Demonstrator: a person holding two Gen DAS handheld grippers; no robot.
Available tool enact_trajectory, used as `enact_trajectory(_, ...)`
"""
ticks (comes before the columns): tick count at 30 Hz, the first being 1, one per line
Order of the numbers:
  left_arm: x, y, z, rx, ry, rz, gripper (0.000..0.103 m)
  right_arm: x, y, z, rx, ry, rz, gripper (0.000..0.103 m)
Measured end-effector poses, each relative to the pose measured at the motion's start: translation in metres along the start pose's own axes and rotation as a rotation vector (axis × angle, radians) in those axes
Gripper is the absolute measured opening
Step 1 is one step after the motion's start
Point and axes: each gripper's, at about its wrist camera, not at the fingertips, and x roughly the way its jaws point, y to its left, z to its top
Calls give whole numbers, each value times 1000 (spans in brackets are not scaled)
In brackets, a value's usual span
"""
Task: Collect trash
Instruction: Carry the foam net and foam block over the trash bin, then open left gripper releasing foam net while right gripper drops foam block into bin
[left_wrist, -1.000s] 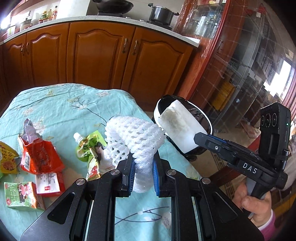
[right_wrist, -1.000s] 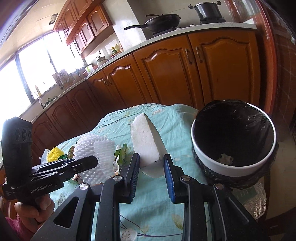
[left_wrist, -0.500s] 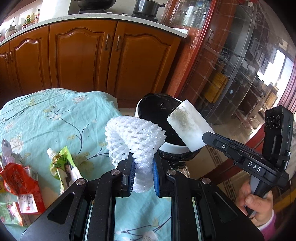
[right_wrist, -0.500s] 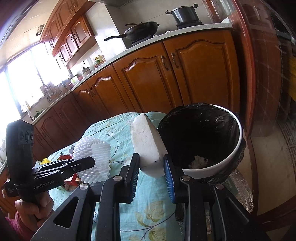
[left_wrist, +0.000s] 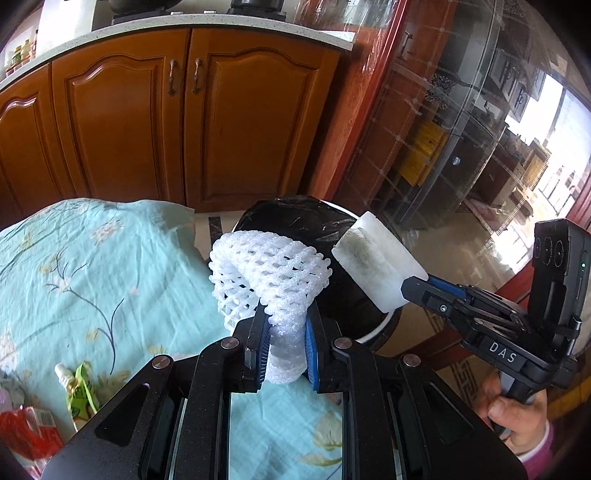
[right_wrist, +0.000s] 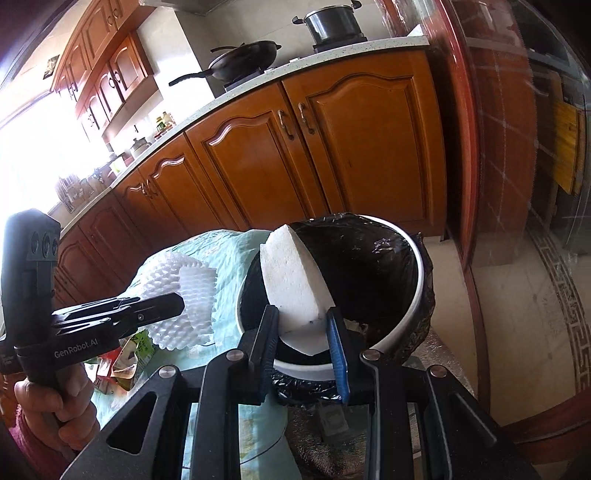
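Both claws loaded, bin just ahead

The right claw (right_wrist: 302, 334) grips the white foam block (right_wrist: 291, 280), whose long axis tilts up over the black-lined bin (right_wrist: 415, 284) at frame centre. The left claw (left_wrist: 283, 341), clamped on the foam fruit net (left_wrist: 266, 273), sits beside it, its net only at the bin's near edge.

Left gripper (left_wrist: 283, 345): black, matt, finely speckled frame; blue ribbed pads; round silver screws at the finger pivots; white "GenRobot.AI" lettering on its side. Right gripper (right_wrist: 302, 345): same black frame, blue pads and silver screws; white "DAS" lettering; boxy black camera unit with three round lenses and a small green light. Each hand (left_wrist: 515, 417) shows a pink-red knitted sleeve (right_wrist: 35, 448) cuff.
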Motion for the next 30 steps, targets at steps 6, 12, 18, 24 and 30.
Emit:
enact_trajectory(6,33,-7,17,-19,55,-14,15,10,-18,16,29,22,-14,27)
enact_trajectory(12,58,-15,18,5,103,2,16,20,-25,22,29,43,-25,27)
enact_trajectory(18,69,-18,16,17,127,10,19,30,-31,22,38,64,-28,28)
enact_trajectory(24,75,-18,17,12,140,18,51,37,-43,22,75,85,-7,38)
enact_trajectory(30,63,-16,12,20,115,30,53,34,-44,23,95,75,3,43)
